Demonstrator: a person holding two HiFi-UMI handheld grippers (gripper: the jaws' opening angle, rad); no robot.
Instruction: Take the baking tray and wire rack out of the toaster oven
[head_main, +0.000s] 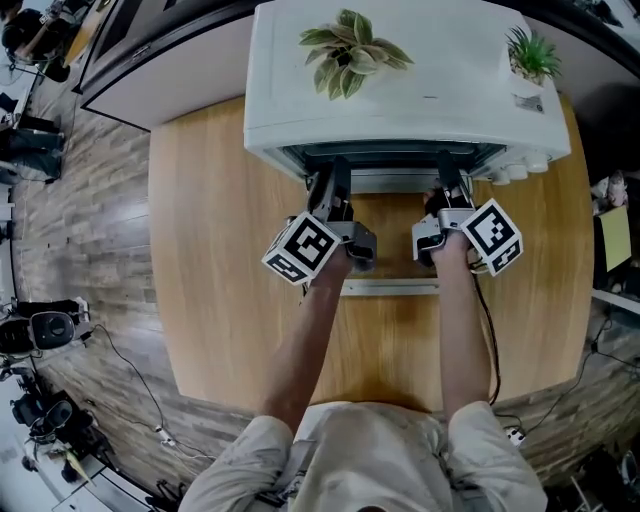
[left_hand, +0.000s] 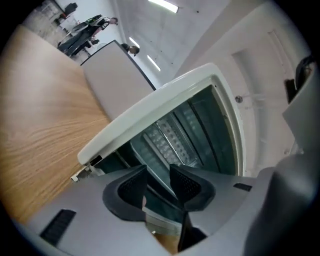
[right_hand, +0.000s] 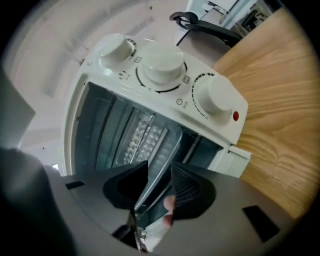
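The white toaster oven (head_main: 400, 100) stands at the back of the wooden table (head_main: 220, 260), its door folded down flat towards me (head_main: 390, 287). Inside lies the dark metal baking tray (left_hand: 167, 137) with a dimpled floor; its raised front rim (right_hand: 161, 152) runs between the jaws in the right gripper view. A thin rod over the tray may be the wire rack (right_hand: 146, 125). My left gripper (head_main: 333, 178) (left_hand: 157, 172) reaches into the left of the opening, jaws apart astride the tray's edge. My right gripper (head_main: 451, 178) (right_hand: 160, 172) does the same on the right, open around the rim.
Two small potted plants (head_main: 350, 52) (head_main: 531, 52) sit on the oven's top. Three white knobs (right_hand: 165, 62) line the oven's right side. The lowered door covers the table just before the opening. Cables and gear lie on the floor at the left (head_main: 50, 330).
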